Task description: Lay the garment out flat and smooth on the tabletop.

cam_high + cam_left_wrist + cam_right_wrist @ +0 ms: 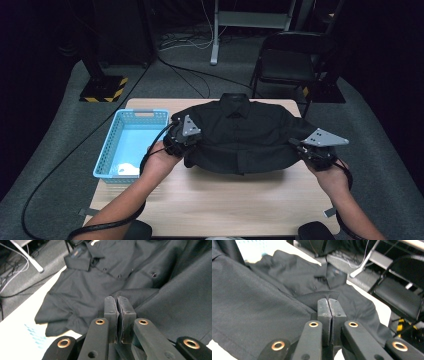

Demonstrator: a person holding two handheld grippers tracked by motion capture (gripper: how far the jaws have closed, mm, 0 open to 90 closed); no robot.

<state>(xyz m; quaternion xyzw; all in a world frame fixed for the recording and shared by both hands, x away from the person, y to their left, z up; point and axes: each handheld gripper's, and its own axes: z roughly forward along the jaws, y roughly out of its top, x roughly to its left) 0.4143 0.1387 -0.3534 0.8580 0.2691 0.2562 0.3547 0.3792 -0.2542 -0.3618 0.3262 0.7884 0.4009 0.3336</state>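
Two tongs work a black button-up shirt (240, 132) that lies spread across the far half of the wooden bench (220, 200) in the high view, collar away from the person. The left tongs (186, 142) sit at the shirt's left edge, the right tongs (300, 146) at its right edge, each held by a hand coming in from below. Just beside the left tongs a light blue plastic basket (131, 144) stands on the bench, with something white lying in its near corner. Beyond the bench, a black folding chair (290, 62) and a grey metal stand (216, 30) occupy the floor, with cables trailing across it.

Left gripper view: the left tongs (118, 299) have their jaws pressed together on a fold of the shirt (82, 290), the collar and buttons showing farther off.

Right gripper view: the right tongs (328, 301) are likewise clamped together on a pinch of the shirt (249, 297), with the chair (399, 295) to the right beyond the bench edge.
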